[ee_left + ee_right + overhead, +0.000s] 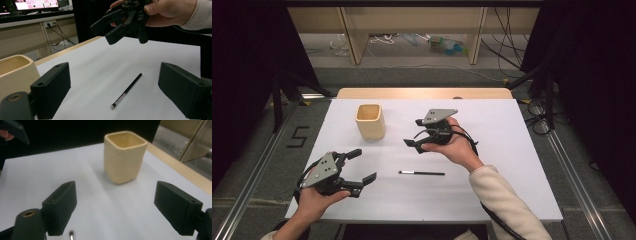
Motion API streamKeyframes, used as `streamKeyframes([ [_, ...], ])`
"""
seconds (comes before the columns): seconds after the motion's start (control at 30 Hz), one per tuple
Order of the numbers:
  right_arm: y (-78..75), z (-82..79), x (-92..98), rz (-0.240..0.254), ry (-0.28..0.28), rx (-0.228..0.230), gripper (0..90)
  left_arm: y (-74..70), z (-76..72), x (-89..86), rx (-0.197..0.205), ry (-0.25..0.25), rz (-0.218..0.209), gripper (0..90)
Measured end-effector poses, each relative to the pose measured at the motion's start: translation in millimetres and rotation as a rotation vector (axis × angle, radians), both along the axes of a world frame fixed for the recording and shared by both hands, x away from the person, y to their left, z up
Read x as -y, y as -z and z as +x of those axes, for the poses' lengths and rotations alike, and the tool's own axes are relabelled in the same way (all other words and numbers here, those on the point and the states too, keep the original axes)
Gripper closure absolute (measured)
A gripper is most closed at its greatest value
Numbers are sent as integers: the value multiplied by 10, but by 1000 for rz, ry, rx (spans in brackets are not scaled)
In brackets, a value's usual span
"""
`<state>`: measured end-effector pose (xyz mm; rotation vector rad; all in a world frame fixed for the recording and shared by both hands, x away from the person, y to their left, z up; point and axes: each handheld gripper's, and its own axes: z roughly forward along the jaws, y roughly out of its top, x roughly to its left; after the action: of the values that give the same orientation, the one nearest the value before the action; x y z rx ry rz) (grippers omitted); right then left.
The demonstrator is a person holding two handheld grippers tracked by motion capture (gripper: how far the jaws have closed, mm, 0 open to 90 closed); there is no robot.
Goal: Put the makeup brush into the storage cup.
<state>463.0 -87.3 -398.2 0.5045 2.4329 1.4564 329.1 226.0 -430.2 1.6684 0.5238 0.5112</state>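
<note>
A white sheet covers the worktop (512, 150), leaving a strip of pale wood bare along the far edge. Around it are grey floor, dark curtains, cables and a wooden shelf behind. A black "5" (298, 136) is marked on the floor at left. A brush (422, 173) lies near the middle, toward the near edge; a cup (370, 121) stands toward the far left. The left tool (358, 167) and the right tool (415, 133) hover, jaws apart, holding nothing.
</note>
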Motion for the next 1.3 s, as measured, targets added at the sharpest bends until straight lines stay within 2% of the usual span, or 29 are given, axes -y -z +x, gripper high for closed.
streamKeyframes([
  [0.17,56,8,0,-79,-28,-55,205,2,1,2,-1,1,-1,107],
  [0.2,84,7,-15,-134,-38,-75,217,2,0,2,-1,1,0,107],
  [0.23,84,7,-15,-134,-38,-75,217,1,0,2,-1,1,1,107],
  [0.27,110,8,-29,-179,-44,-92,217,2,1,2,-1,1,0,107],
  [0.3,120,6,-35,-202,-46,-102,217,2,1,2,-1,1,0,107],
  [0.33,120,6,-35,-202,-46,-102,217,3,2,2,0,1,1,107],
  [0.4,176,-4,-64,-289,-55,-140,219,4,1,3,-1,3,2,107],
  [0.43,176,-4,-64,-289,-55,-140,219,3,1,4,0,3,2,107],
  [0.5,220,-14,-83,-352,-77,-159,212,4,1,5,0,4,2,107],
  [0.57,229,-16,-87,-371,-90,-176,211,5,2,6,0,4,2,107],
  [0.6,243,-22,-95,-394,-94,-177,212,5,2,6,0,5,3,107],
  [0.63,265,-36,-114,-439,-109,-183,212,5,2,7,0,5,3,107],
  [0.73,285,-51,-134,-486,-127,-210,212,5,2,7,-1,5,3,107],
  [0.77,314,-80,-161,-536,-152,-232,200,5,1,7,0,5,4,107],
  [0.8,314,-80,-161,-536,-152,-232,200,5,1,7,0,5,4,107],
  [0.93,375,-109,-209,-609,-174,-239,199,3,1,5,0,6,4,107],
  [1.0,401,-117,-221,-663,-174,-247,198,2,-1,7,0,6,5,107],
  [1.17,425,-136,-217,-713,-168,-242,203,3,0,8,2,7,7,107],
  [1.2,437,-122,-210,-754,-186,-226,209,4,0,9,0,7,6,107],
  [1.3,461,-127,-212,-774,-191,-236,211,2,2,8,5,11,10,107],
])
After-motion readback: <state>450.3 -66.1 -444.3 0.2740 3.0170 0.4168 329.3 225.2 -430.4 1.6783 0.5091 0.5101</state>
